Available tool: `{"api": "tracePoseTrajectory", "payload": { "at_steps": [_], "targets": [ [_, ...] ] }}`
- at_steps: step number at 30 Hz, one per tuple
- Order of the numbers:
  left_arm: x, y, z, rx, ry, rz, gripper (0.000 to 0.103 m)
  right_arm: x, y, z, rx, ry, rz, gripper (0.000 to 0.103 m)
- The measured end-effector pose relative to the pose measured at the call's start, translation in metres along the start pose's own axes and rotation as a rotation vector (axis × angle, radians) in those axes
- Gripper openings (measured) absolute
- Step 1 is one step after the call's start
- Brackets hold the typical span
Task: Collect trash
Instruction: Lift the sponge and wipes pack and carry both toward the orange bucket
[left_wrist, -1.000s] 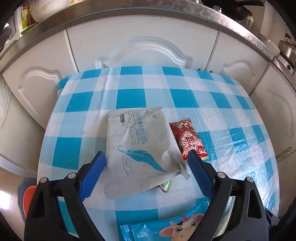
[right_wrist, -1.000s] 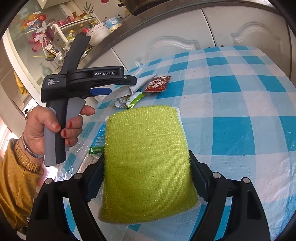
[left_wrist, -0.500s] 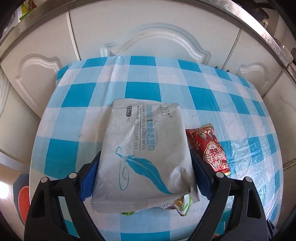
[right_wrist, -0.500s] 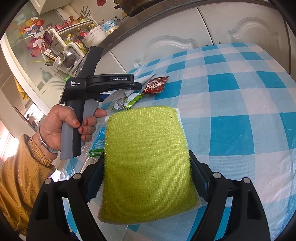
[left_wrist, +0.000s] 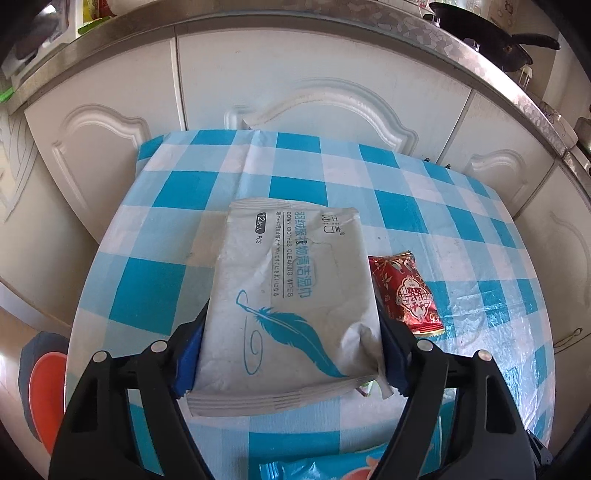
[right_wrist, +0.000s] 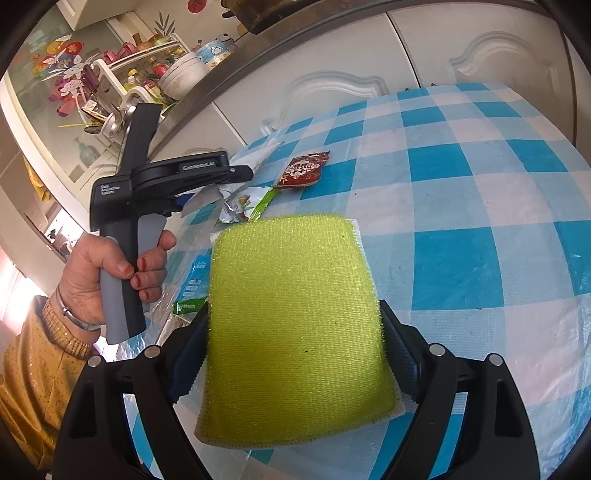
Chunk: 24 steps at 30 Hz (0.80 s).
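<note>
My left gripper is shut on a grey wipes packet printed with a blue feather, held just above the checked table. The left gripper also shows in the right wrist view, with the packet's edge sticking out. A red snack wrapper lies right of the packet on the table; it also shows in the right wrist view. My right gripper is shut on a yellow-green scouring sponge, held over the table.
A green-and-white wrapper lies beneath the left gripper. A blue snack packet lies at the table's near edge, also in the right wrist view. White cabinet doors stand behind the table. An orange object sits on the floor to the left.
My left gripper moved forward around the wipes packet, shut on it and lifted it slightly. The right gripper stayed almost still with the sponge.
</note>
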<state>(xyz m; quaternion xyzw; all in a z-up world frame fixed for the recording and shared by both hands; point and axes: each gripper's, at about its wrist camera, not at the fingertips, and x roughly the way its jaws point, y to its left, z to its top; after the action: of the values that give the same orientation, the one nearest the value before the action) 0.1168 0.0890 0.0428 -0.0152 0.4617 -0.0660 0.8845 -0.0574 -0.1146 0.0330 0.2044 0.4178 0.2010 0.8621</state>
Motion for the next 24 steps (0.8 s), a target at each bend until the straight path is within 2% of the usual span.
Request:
{"api": "tracePoseTrajectory", "payload": {
  "at_steps": [10, 24],
  "targets": [
    [-0.057, 0.017, -0.040, -0.005, -0.081, -0.011, 0.078, 0.002, 0.004, -0.001, -0.020, -0.001, -0.028, 0.087],
    [-0.107, 0.058, -0.112, -0.049, -0.125, -0.020, 0.078, 0.007, 0.012, -0.002, -0.064, 0.016, -0.044, 0.095]
  ]
}}
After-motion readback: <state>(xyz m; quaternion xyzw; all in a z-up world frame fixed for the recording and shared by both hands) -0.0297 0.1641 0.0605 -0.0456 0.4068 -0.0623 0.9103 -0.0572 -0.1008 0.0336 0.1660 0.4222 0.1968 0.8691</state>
